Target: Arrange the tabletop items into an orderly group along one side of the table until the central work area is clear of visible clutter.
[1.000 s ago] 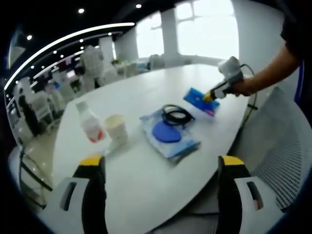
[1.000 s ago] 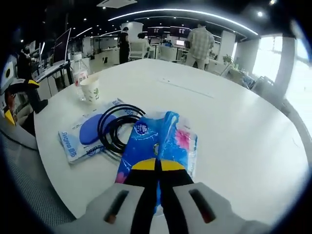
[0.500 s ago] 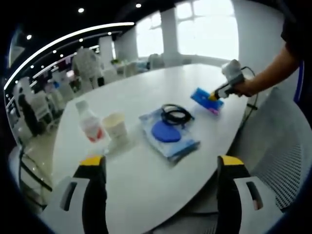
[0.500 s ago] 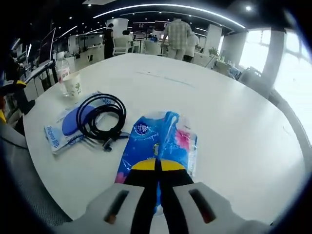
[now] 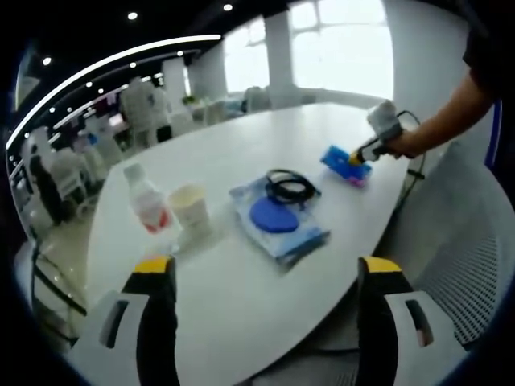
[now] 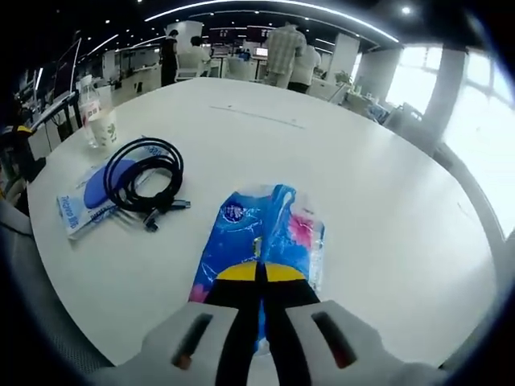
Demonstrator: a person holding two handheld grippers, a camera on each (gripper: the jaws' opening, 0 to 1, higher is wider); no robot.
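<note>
My right gripper [image 6: 259, 272] is shut on a blue and pink tissue pack [image 6: 261, 235] and holds it just over the white table [image 6: 362, 177]. In the left gripper view that pack [image 5: 344, 163] is at the table's right edge, held by the right gripper [image 5: 354, 158]. A coiled black cable [image 6: 143, 173] lies on a blue wipes pack [image 6: 90, 196]; both show mid-table as cable [image 5: 290, 189] and pack [image 5: 278, 221]. A paper cup [image 5: 191, 211] and a plastic bottle [image 5: 146, 201] stand at the left. My left gripper [image 5: 265, 277] hangs open before the table's near edge.
A mesh chair [image 5: 471, 241] stands by the table's right side. A person's arm [image 5: 447, 117] reaches in from the right. Desks, chairs and people fill the office behind the table [image 5: 241, 153]. The cup [image 6: 103, 129] and bottle [image 6: 88, 104] stand at the table's far left edge.
My right gripper has carried the tissue pack away from the cable and wipes pack, toward the table's edge. The left gripper has stayed where it was.
</note>
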